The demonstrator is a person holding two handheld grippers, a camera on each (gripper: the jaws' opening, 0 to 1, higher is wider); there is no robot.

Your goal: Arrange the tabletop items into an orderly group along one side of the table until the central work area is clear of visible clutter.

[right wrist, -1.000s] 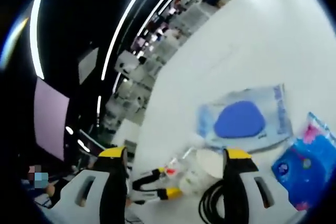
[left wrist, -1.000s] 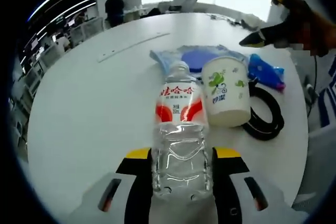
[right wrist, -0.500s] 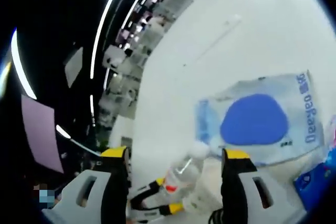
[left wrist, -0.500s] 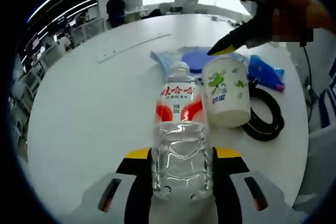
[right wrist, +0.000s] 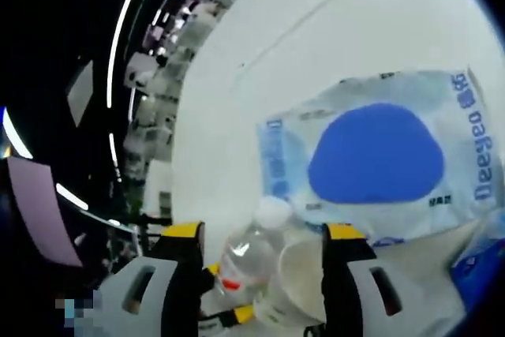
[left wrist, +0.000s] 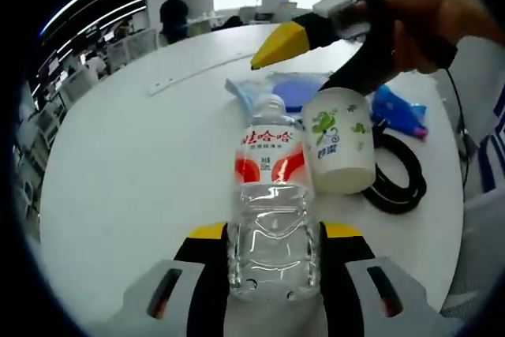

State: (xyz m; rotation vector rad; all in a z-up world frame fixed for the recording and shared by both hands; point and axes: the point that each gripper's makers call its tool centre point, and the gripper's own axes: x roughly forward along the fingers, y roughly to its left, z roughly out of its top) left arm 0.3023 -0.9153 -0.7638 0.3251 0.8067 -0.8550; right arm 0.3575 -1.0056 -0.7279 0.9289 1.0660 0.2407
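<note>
On the round white desk (left wrist: 142,155), the left hand-held gripper (left wrist: 272,254) is clamped on the lower body of a clear water bottle (left wrist: 272,203), its yellow-tipped jaws pressed against either side. The bottle stands upright with its white cap on and a red-and-white label around its upper half. Just to its right, touching or nearly so, stands a white paper cup (left wrist: 341,144) with a green leaf print. A coiled black cable (left wrist: 402,175) lies beside the cup, and a small blue packet (left wrist: 402,108) rests beyond the cable. Behind the bottle lies a clear pouch (left wrist: 272,84) holding a blue pad.

Above the cup hangs the right hand-held gripper (left wrist: 316,61), held in a person's hand (left wrist: 422,25), jaws spread wide with nothing between them. In the right gripper view its own jaws frame the bottle's cap (right wrist: 272,212) and the cup's rim (right wrist: 304,274), with the pouch (right wrist: 379,155) beyond.
</note>
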